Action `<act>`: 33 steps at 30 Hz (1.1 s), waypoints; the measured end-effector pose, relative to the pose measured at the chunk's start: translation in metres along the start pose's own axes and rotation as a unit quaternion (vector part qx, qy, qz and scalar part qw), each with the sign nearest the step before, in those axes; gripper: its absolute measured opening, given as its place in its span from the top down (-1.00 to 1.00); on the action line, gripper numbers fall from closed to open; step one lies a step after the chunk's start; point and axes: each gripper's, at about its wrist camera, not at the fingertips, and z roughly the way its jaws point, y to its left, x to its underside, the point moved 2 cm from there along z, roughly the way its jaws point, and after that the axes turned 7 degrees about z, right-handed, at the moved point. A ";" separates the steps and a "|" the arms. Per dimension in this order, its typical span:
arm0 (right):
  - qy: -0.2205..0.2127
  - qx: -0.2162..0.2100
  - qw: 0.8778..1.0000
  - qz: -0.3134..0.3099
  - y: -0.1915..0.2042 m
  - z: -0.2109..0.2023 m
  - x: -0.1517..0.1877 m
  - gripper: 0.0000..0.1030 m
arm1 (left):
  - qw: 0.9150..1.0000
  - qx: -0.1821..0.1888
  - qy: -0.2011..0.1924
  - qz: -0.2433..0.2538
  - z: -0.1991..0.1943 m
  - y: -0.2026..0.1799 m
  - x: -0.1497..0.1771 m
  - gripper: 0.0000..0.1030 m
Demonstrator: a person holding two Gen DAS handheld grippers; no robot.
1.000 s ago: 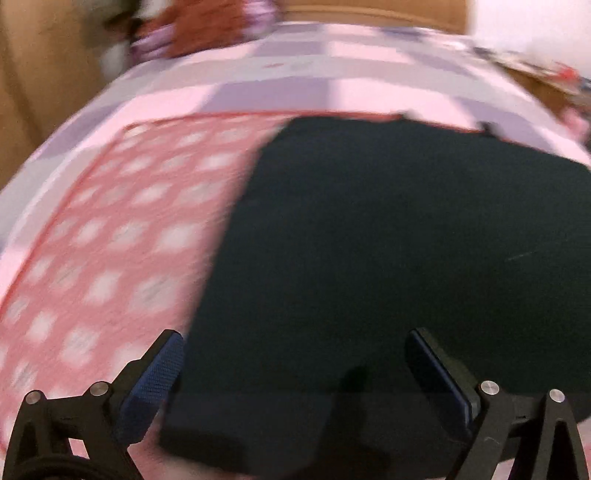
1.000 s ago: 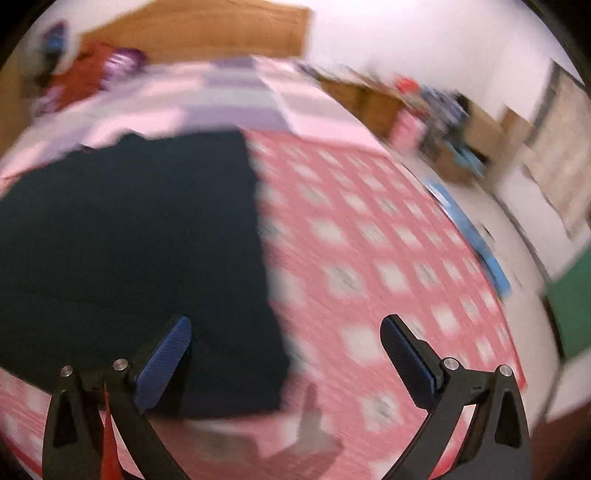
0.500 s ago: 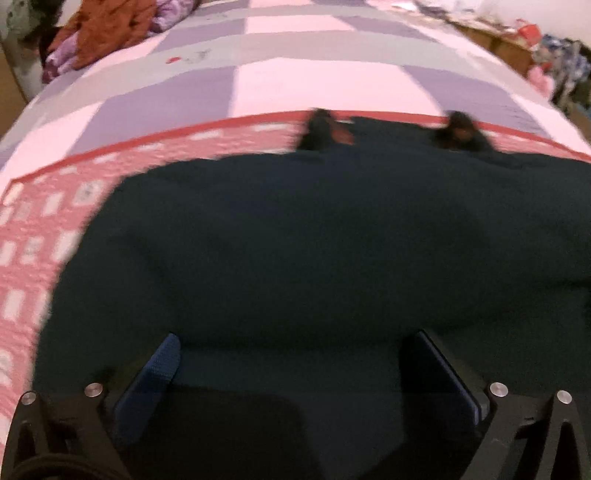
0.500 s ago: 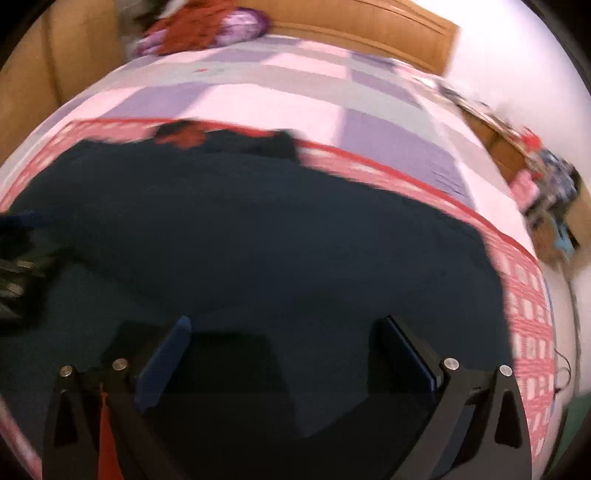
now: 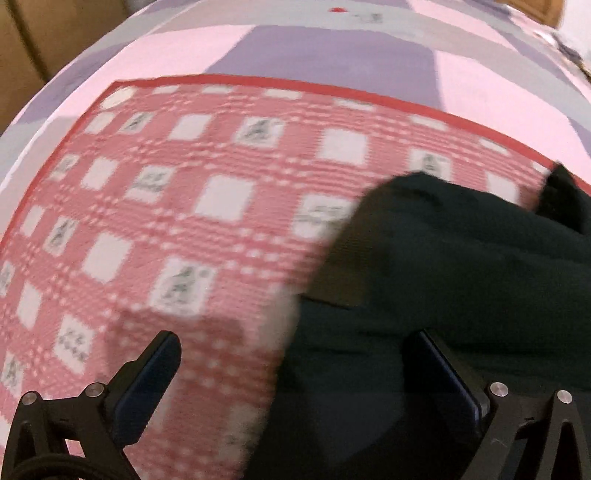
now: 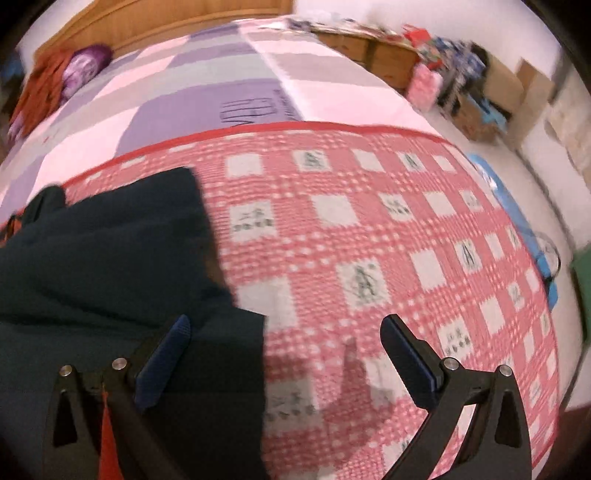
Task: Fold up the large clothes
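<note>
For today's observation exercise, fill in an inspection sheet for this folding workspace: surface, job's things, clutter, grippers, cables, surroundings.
Surface: bed with pink-and-purple cover, red checked blanket spread over it.
Job's things: dark garment bunched on the blanket.
Clutter: orange and purple clothes at the bed's far end.
Grippers: left gripper open, one finger over the garment; right gripper open, empty.
Cables: black cable by the left gripper.
Surroundings: wooden headboard, boxes and blue mat on the floor.

Black frames, silver screws, blue-padded jaws; left gripper (image 5: 295, 373), right gripper (image 6: 284, 354).
</note>
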 end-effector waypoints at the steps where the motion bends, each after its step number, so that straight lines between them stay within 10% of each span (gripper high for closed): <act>1: -0.001 0.008 1.000 0.006 -0.005 -0.003 0.001 -1.00 | 1.000 -0.006 0.001 -0.004 -0.002 0.007 0.002 -1.00; 9: -0.052 0.108 0.993 0.015 -0.034 -0.047 0.023 -0.99 | 0.998 -0.050 -0.036 0.008 -0.053 0.041 0.045 -0.92; 14: -0.128 -0.016 0.991 -0.044 0.011 -0.121 0.085 -1.00 | 0.985 0.027 -0.113 0.127 -0.120 -0.043 0.112 -0.92; 19: -0.118 -0.131 0.962 -0.207 0.127 -0.162 0.183 -0.99 | 0.976 0.095 -0.096 0.173 -0.130 -0.123 0.169 -0.92; 23: -0.099 -0.115 0.944 -0.292 0.170 -0.150 0.227 -0.99 | 0.978 0.076 -0.095 0.172 -0.120 -0.111 0.179 -1.00; 29: -0.071 -0.033 0.990 -0.119 0.026 -0.108 0.175 -1.00 | 0.991 -0.025 -0.054 0.116 -0.097 -0.002 0.183 -1.00; 33: -0.032 0.095 0.994 -0.033 -0.071 -0.105 0.155 -0.98 | 0.994 -0.089 -0.023 0.062 -0.107 0.060 0.186 -0.98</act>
